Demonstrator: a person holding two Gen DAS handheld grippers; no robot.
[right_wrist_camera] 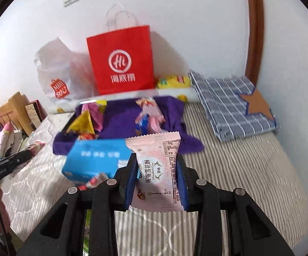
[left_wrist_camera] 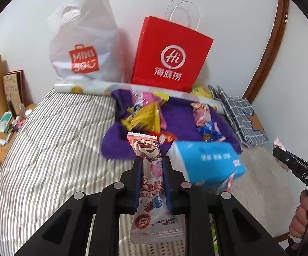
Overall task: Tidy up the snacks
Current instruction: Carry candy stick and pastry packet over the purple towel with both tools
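Note:
My left gripper [left_wrist_camera: 152,162] is shut on a long pink bear-print snack packet [left_wrist_camera: 151,183], held above the striped bed. My right gripper [right_wrist_camera: 156,160] is shut on a pale pink square pastry packet [right_wrist_camera: 157,170]; it also shows at the right edge of the left wrist view [left_wrist_camera: 281,155]. Several loose snacks, among them a yellow triangular pack [left_wrist_camera: 145,118] and a pink-and-blue pack [left_wrist_camera: 207,119], lie on a purple cloth [left_wrist_camera: 179,115] ahead. A blue box [left_wrist_camera: 207,162] sits in front of the cloth, just ahead of both grippers.
A red paper bag [left_wrist_camera: 171,53] and a white plastic Miniso bag [left_wrist_camera: 83,42] stand against the wall behind the cloth. A folded blue checked cloth [right_wrist_camera: 230,104] lies at the right. A cluttered wooden side table [left_wrist_camera: 2,128] stands left of the bed.

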